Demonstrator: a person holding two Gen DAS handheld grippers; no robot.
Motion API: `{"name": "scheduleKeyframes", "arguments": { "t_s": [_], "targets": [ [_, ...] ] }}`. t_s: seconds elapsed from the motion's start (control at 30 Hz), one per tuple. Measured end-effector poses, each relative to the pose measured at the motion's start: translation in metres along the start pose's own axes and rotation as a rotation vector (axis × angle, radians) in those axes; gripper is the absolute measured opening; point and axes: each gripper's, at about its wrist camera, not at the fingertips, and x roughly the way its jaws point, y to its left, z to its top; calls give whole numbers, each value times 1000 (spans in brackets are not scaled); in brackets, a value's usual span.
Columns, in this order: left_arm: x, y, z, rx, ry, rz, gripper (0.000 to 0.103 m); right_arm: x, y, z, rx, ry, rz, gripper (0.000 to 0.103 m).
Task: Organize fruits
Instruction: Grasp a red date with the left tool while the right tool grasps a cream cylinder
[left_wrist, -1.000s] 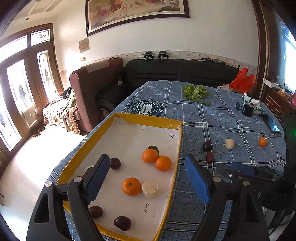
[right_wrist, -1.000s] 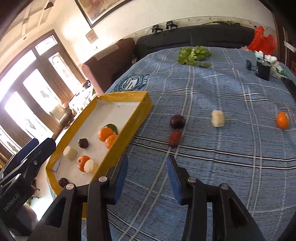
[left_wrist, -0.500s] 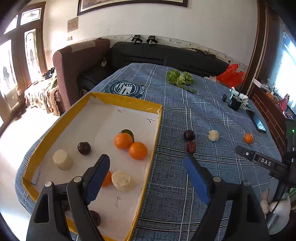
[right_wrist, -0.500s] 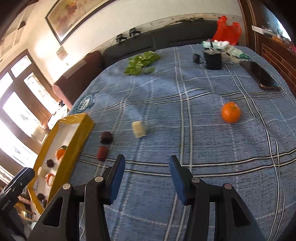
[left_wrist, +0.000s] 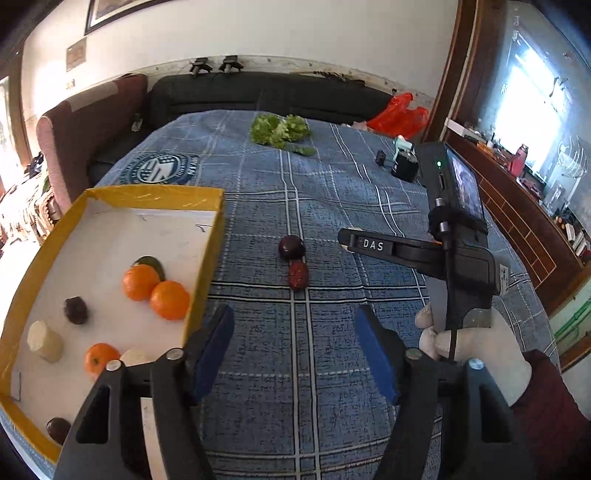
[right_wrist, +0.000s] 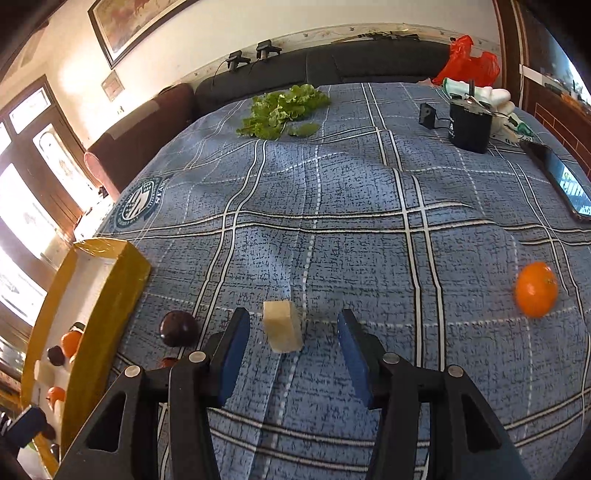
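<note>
Blue plaid worktop (right_wrist: 369, 192): yellow box (left_wrist: 207, 258) w/ oranges on left, plum (left_wrist: 291, 246) & red date (left_wrist: 298, 275) beside it; left gripper (left_wrist: 295, 343) open, empty; right gripper (right_wrist: 291, 350) open around pale chunk (right_wrist: 282, 330), not touching; orange (right_wrist: 535, 289) far right

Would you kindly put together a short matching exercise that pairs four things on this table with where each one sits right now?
Things:
1. pale fruit chunk
2. lone orange
3. two touching oranges
4. lettuce

Places:
A. inside the yellow box
B. far end of the blue cloth, near the sofa
C. between the open fingers of the right gripper
D. alone on the cloth, right of the right gripper

Pairs: 1-C, 2-D, 3-A, 4-B
</note>
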Motion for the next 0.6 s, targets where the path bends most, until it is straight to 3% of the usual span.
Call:
{"name": "scheduleKeyframes", "arguments": {
  "t_s": [0.03,0.07,0.47,0.57,0.6],
  "targets": [
    [6,-2,2,8,7,4,60,0,-1,-1,-7,-3,1,29],
    [11,-3,4,15,15,10,58,-1,-3,-1,-5,-10,15,24],
    [80,-9,29,44,92,47,51,-22,-17,0,40,-54,121,20],
    [94,-10,31,53,116,56,41,-22,-17,1,41,-49,139,20],
    [97,-10,31,54,125,56,34,-23,-17,2,43,-50,144,20]
  ]
}}
